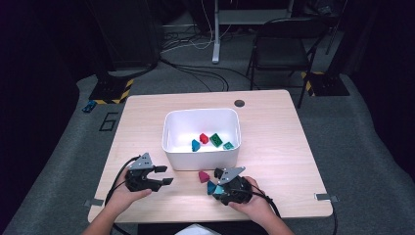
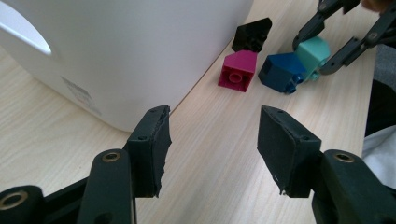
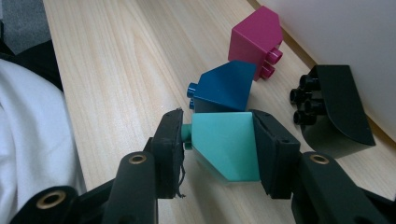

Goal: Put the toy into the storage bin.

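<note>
- The turquoise block point(image 3: 229, 144), a small sloped-roof toy brick with a stud on its side, sits on the bench point(image 1: 274, 147) just in front of the white tub point(image 1: 200, 139).
- My right claw point(image 3: 217, 144) pinches this block, pads flat on two opposite faces.
- It touches a dark blue block point(image 3: 224, 88); a magenta block point(image 3: 254, 39) and a black block point(image 3: 334, 109) lie just beyond, near the tub wall.
- To lift well, I judge I should rise straight up so the blue neighbour stays put, then clear the tub's rim before letting go.
- My left claw point(image 2: 212, 149) hovers spread and empty beside the tub.
- Inside the tub lie red, blue and green blocks.
</note>
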`<move>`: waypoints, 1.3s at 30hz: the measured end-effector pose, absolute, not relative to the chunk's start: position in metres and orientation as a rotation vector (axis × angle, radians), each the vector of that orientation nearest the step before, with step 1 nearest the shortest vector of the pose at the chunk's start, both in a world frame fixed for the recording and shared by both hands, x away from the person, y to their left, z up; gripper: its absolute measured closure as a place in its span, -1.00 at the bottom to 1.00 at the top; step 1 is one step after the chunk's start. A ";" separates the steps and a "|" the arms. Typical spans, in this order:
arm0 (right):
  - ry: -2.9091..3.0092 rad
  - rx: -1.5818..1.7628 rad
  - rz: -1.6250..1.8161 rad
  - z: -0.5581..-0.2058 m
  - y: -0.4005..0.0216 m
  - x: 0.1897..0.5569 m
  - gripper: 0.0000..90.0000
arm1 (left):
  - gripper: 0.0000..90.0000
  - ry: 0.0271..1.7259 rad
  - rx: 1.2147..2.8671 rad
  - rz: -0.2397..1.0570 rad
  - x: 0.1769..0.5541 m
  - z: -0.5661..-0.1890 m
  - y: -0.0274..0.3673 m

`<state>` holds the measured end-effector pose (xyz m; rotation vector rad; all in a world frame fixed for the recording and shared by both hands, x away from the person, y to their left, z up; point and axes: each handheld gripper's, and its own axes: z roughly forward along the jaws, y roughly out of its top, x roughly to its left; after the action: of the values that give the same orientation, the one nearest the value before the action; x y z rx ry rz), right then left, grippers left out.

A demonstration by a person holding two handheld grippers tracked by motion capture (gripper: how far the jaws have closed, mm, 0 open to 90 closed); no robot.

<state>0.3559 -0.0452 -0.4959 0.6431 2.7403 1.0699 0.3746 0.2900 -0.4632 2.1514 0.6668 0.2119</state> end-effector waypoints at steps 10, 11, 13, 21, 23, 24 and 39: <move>2.744 0.670 1.116 -0.476 -0.052 0.356 0.25 | -0.03 0.676 2.177 0.210 0.376 -0.473 0.288; 2.744 0.672 1.122 -0.472 -0.053 0.355 0.25 | -0.03 0.672 2.178 0.212 0.376 -0.473 0.288; 2.742 0.682 1.129 -0.466 -0.055 0.354 0.25 | -0.04 0.680 2.167 0.199 0.376 -0.474 0.288; 2.748 0.688 1.140 -0.438 -0.057 0.354 0.25 | -0.05 0.703 2.157 0.187 0.379 -0.480 0.290; 2.747 0.689 1.144 -0.432 -0.058 0.354 0.25 | -0.07 0.719 2.149 0.168 0.379 -0.482 0.290; 2.745 0.684 1.151 -0.429 -0.058 0.355 0.25 | -0.08 0.716 2.137 0.167 0.380 -0.482 0.290; 2.734 0.662 1.216 -0.381 -0.061 0.363 0.25 | -0.09 0.742 2.144 0.183 0.381 -0.488 0.288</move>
<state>0.3627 -0.0614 -0.3806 0.6623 2.7342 1.2155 0.3808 0.2884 -0.4877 2.1438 0.7424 0.1826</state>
